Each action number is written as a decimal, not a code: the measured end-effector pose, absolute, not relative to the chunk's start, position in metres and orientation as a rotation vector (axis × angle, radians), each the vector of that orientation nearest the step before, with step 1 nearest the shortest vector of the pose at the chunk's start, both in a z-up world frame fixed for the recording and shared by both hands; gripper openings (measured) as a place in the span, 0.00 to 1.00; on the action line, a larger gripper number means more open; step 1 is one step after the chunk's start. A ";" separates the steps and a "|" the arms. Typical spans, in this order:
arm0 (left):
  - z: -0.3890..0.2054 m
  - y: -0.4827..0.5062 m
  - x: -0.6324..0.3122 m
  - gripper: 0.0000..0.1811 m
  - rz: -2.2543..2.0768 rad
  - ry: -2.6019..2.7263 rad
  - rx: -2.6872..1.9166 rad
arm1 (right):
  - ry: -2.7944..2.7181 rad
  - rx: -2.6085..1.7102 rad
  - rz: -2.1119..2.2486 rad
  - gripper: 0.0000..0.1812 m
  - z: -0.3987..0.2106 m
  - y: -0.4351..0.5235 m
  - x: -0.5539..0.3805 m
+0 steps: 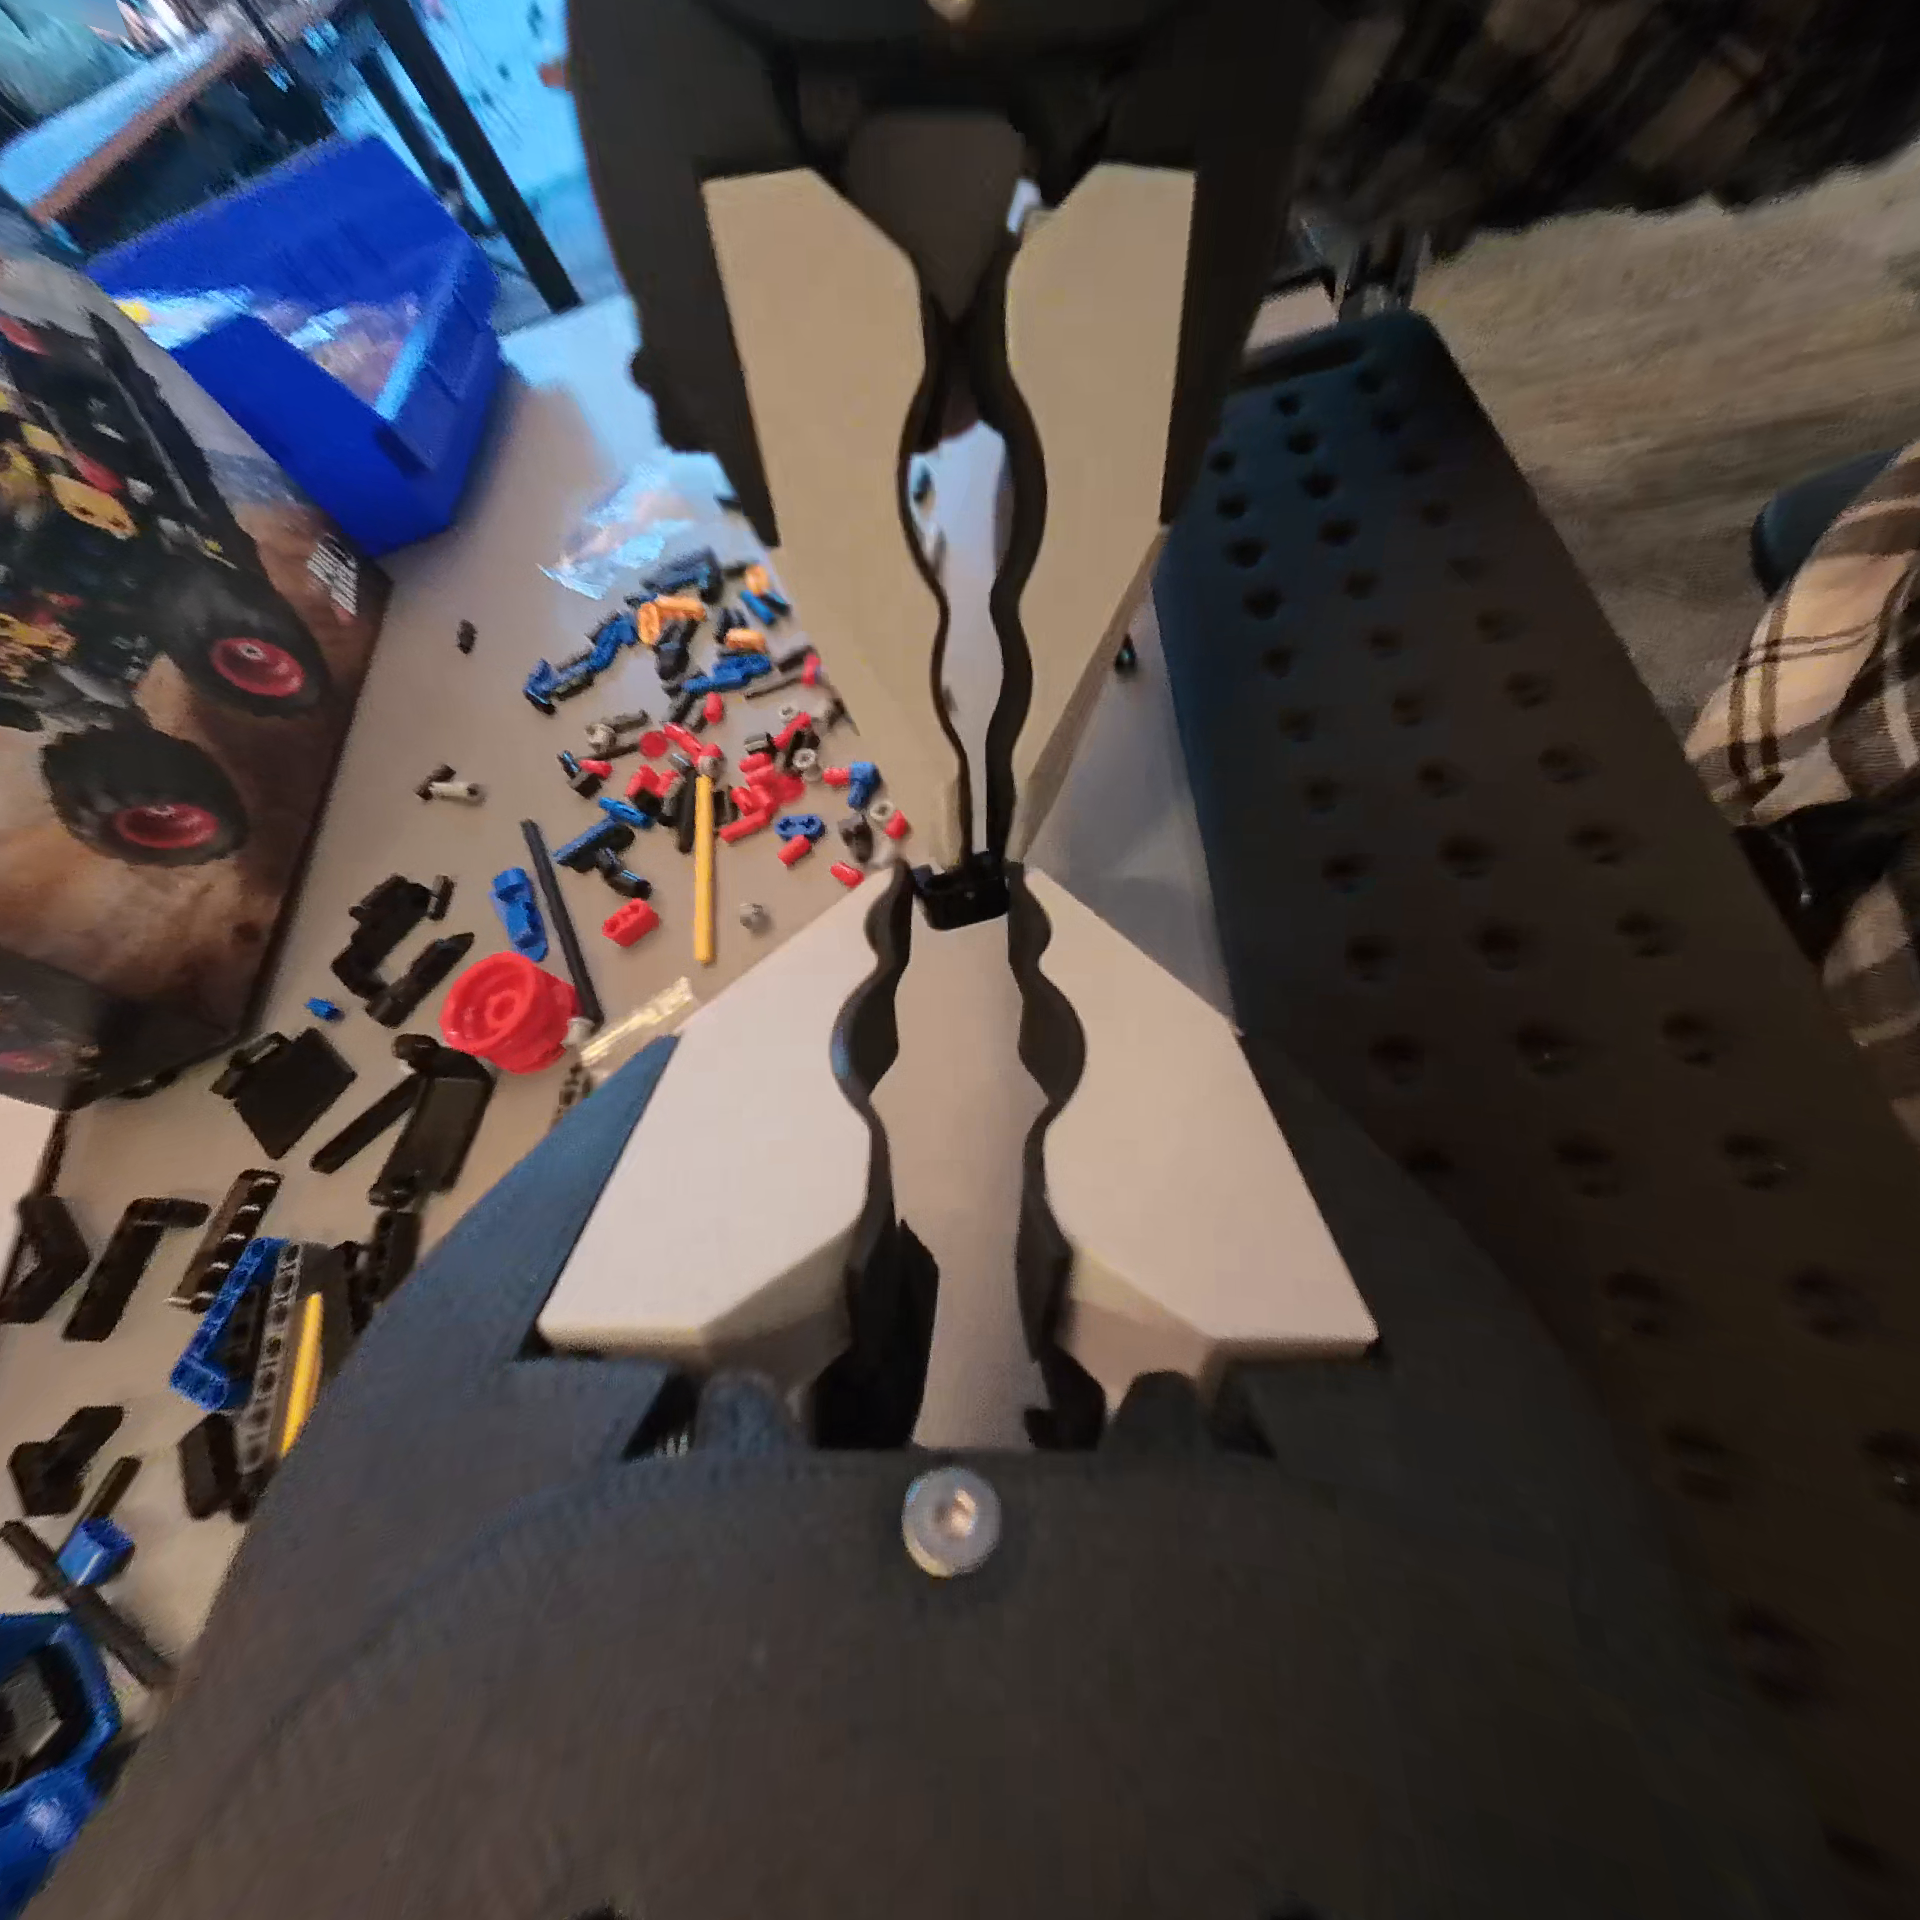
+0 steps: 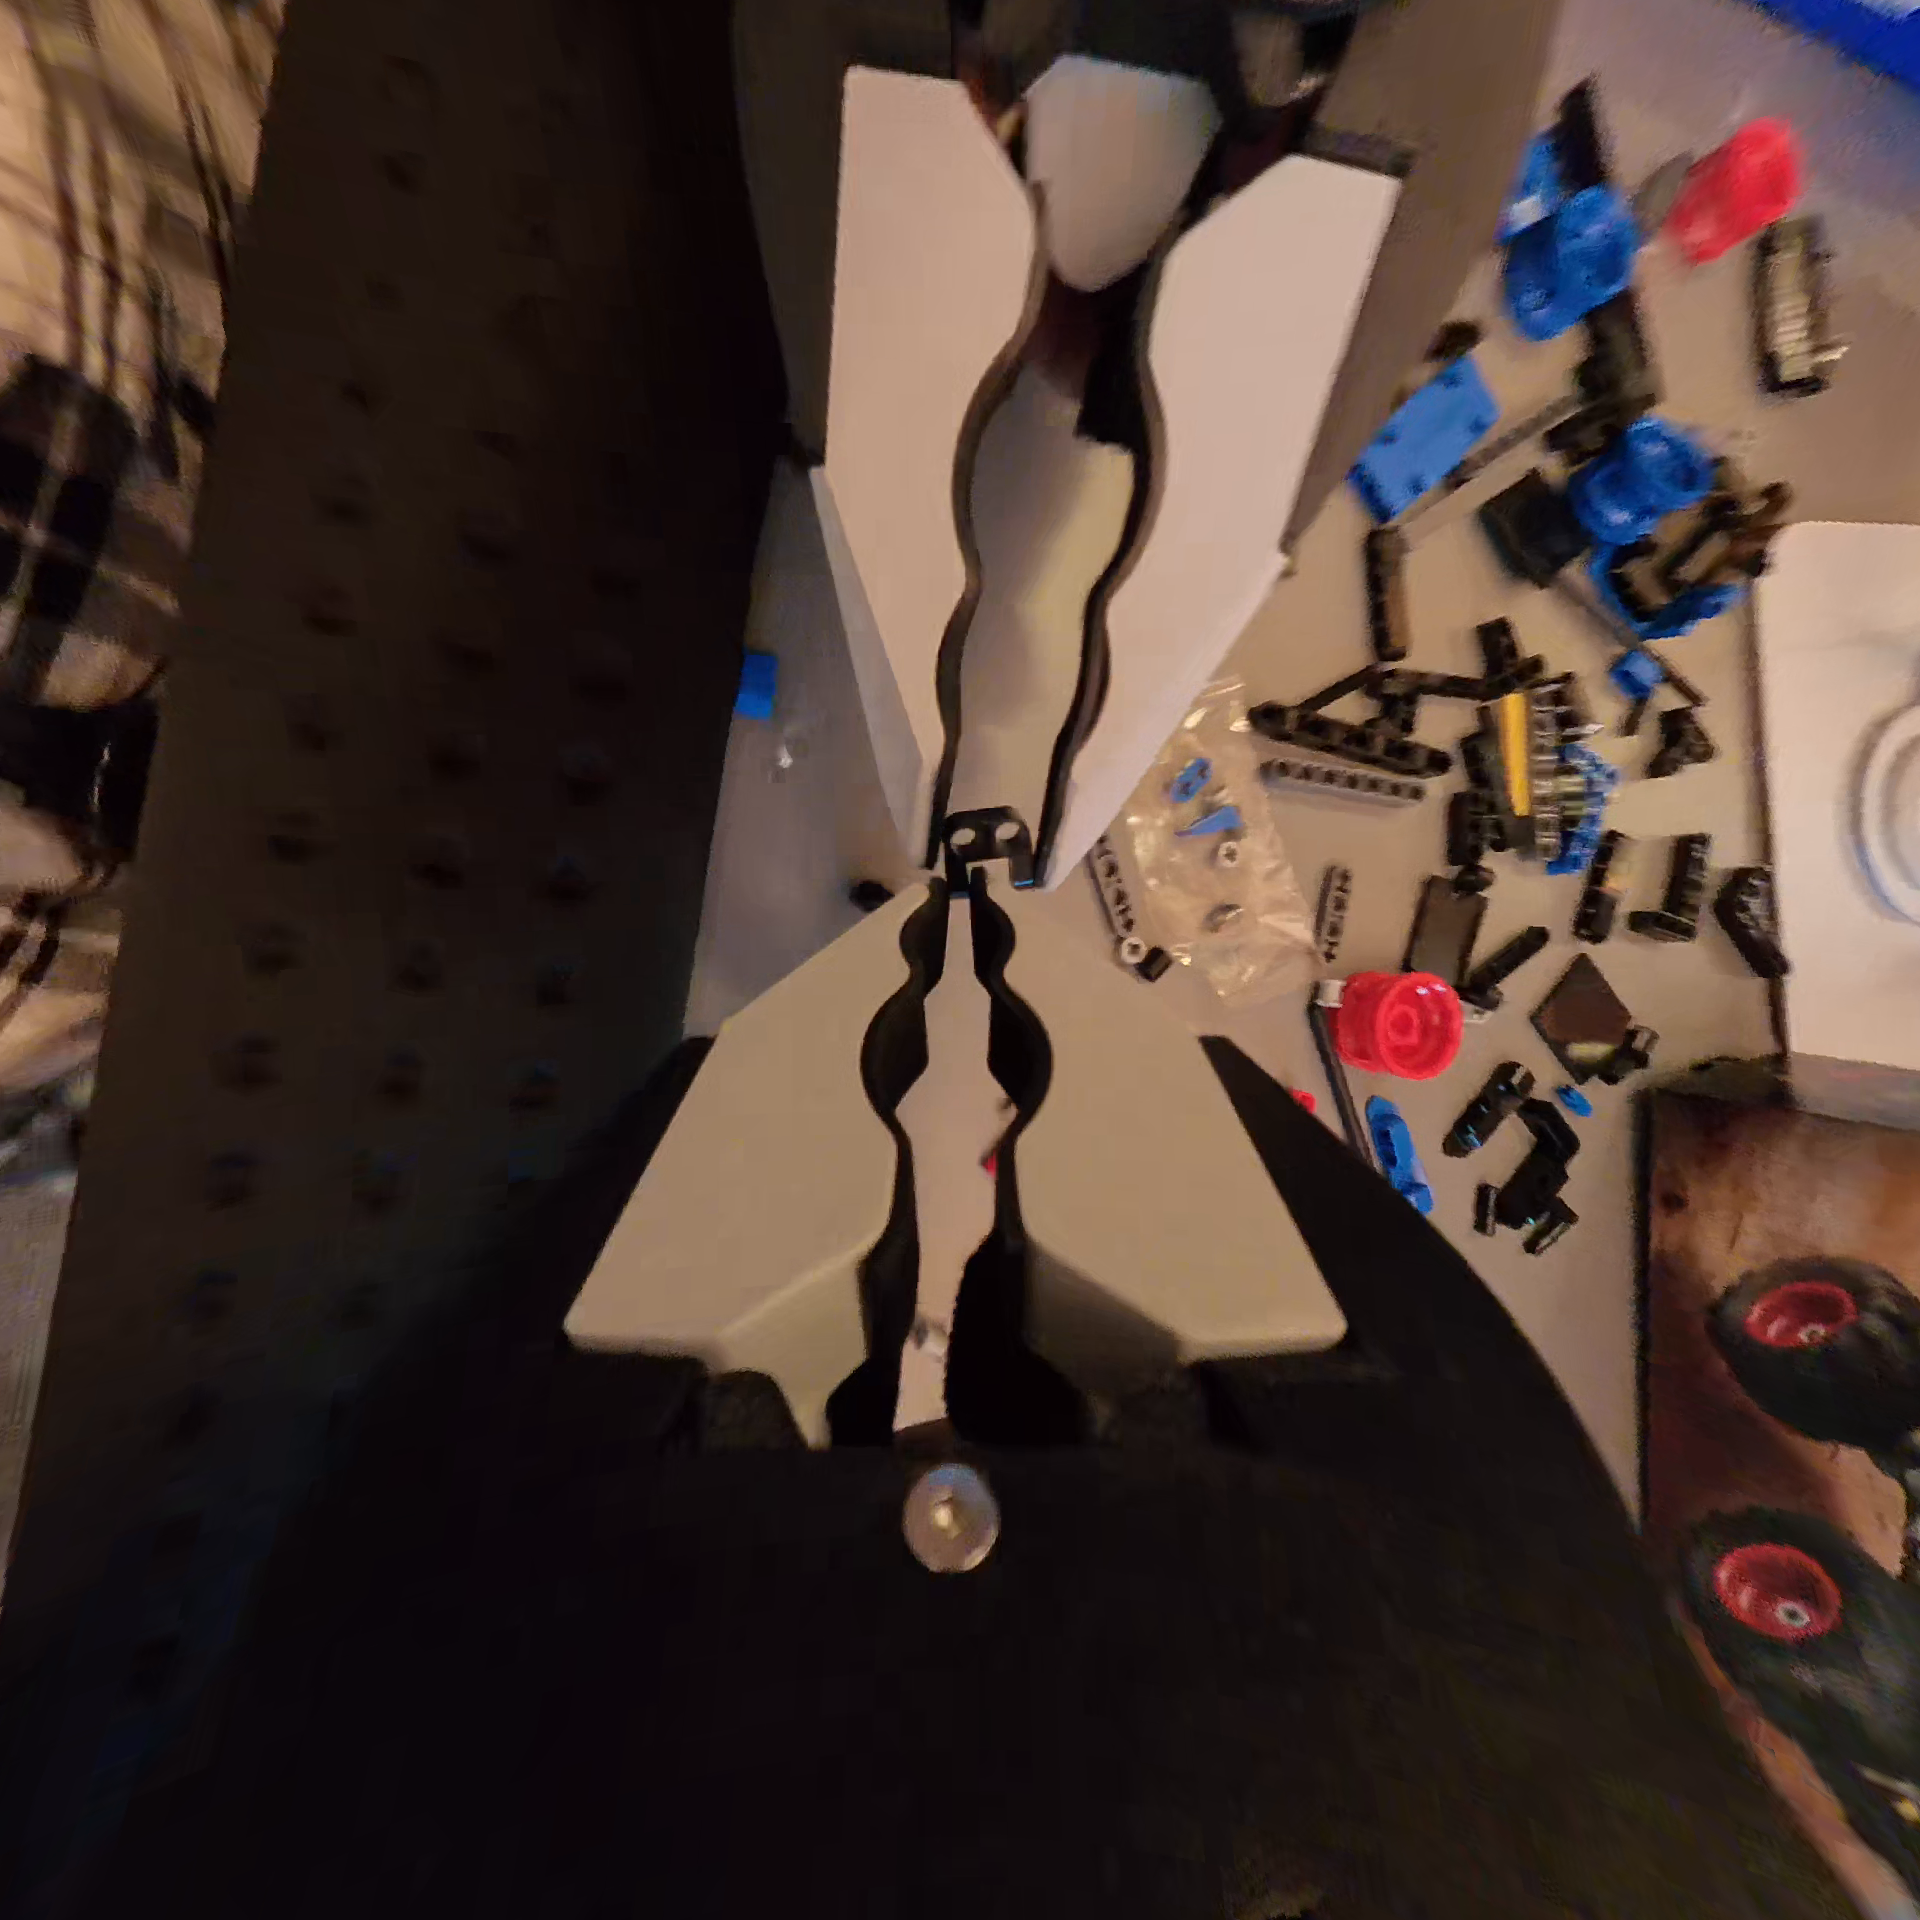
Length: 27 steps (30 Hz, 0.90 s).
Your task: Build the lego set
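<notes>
Item: small black connector piece [image 1: 961, 896], held in the air above the tabletop [image 1: 436, 727].

Our left hand-held gripper [image 1: 961, 883] pinches it at the fingertips. Our right hand-held gripper [image 2: 951, 894] meets it nose to nose, jaws narrow; whether they also pinch it, we cannot tell.

Long axis: across both grippers.

Loose parts: left.
</notes>
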<state>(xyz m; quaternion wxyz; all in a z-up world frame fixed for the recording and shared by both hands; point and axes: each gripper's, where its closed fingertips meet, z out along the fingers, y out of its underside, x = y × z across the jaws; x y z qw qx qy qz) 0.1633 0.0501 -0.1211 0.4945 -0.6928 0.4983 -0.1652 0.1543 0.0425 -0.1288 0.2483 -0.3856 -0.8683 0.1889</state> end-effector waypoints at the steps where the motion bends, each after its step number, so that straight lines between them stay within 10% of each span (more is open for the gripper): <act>1: -0.115 0.051 0.161 0.09 -0.413 1.182 -1.659 | -2.295 -1.068 0.558 0.04 -0.121 0.044 0.152; 12: -0.081 0.027 0.168 0.09 -1.021 1.091 -1.590 | -2.058 -0.708 0.472 0.18 -0.084 0.022 0.151; 27: -0.113 0.043 0.156 0.11 -0.894 1.108 -1.770 | -2.007 -0.681 0.291 0.03 -0.110 0.035 0.155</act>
